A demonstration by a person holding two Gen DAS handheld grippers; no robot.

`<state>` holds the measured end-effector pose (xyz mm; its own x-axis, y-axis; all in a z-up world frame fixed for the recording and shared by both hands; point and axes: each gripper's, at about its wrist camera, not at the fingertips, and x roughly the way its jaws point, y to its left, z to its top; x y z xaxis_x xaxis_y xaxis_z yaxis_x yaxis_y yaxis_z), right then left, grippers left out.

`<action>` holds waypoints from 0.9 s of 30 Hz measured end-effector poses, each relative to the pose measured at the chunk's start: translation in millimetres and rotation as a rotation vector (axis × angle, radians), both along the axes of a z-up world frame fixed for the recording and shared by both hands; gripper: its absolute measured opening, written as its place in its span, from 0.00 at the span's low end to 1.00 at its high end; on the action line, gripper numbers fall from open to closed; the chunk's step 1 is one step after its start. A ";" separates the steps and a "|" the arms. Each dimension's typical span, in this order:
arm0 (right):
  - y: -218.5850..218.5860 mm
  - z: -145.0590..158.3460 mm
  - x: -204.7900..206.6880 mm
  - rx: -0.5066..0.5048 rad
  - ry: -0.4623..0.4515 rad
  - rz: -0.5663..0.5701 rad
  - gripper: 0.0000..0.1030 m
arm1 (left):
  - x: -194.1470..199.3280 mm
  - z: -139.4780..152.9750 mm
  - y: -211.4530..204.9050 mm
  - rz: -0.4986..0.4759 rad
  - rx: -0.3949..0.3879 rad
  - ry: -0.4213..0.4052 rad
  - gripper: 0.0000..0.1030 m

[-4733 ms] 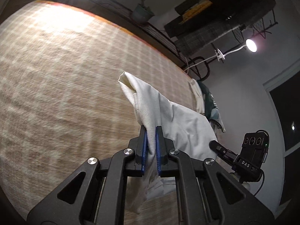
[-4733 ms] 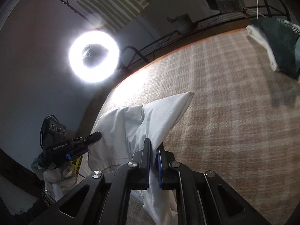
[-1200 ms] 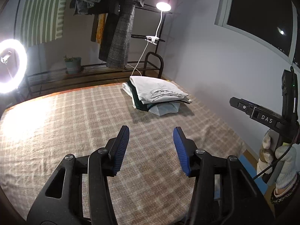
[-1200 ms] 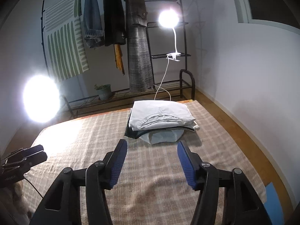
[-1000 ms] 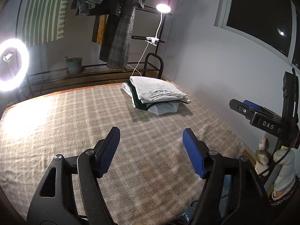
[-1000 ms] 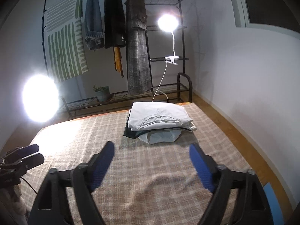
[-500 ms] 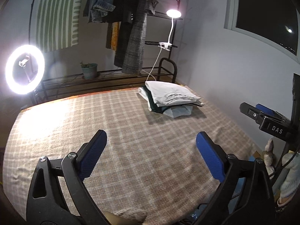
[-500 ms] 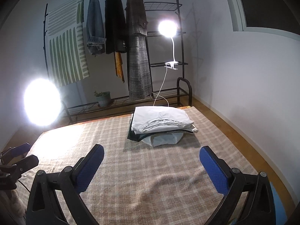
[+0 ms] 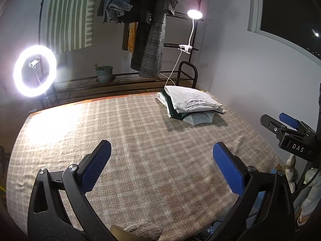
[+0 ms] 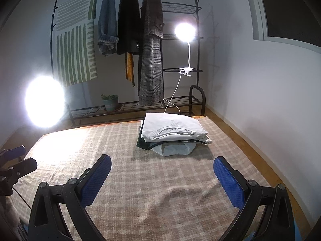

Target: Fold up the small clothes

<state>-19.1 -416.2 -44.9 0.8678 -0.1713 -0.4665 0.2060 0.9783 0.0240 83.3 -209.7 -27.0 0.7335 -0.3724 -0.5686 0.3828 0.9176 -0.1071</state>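
So, L gripper (image 9: 161,165) held level above the near edge of the plaid blanket (image 9: 128,132), blue pads (image 9: 96,169) spread wide apart, nothing between them. R gripper (image 10: 161,177) in much the same pose over the same blanket, fingers also wide apart w/ nothing held. In the left wrist view the R gripper sits off the right side, in a gloved hand (image 9: 310,192). Stack of folded clothes (image 10: 172,133) rests at the far right corner of the blanket, white piece on top, dark one under it, pale one at the bottom; well apart from both grippers. Room, L to R: ring light (image 9: 34,70), striped hanging cloth (image 10: 75,40), potted plant (image 10: 110,101), garment rack (image 10: 180,8) w/ coats, clip lamp (image 10: 185,32), window (image 9: 291,12).
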 end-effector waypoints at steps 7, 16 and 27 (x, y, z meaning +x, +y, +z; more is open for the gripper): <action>5.5 1.2 -2.7 -0.004 -0.007 0.008 1.00 | -3.2 5.9 1.5 -0.002 0.005 -0.015 1.00; 7.2 3.0 -5.2 -0.004 -0.009 0.013 1.00 | -10.2 14.6 2.2 -0.011 0.006 -0.046 1.00; 8.9 6.8 -12.7 -0.003 -0.020 0.009 1.00 | -19.6 21.5 2.6 -0.020 0.000 -0.067 1.00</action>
<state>-31.8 -407.3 -38.1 0.8785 -0.1649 -0.4483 0.1968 0.9801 0.0250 63.7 -207.1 -5.5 0.7620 -0.3879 -0.5185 0.4078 0.9095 -0.0810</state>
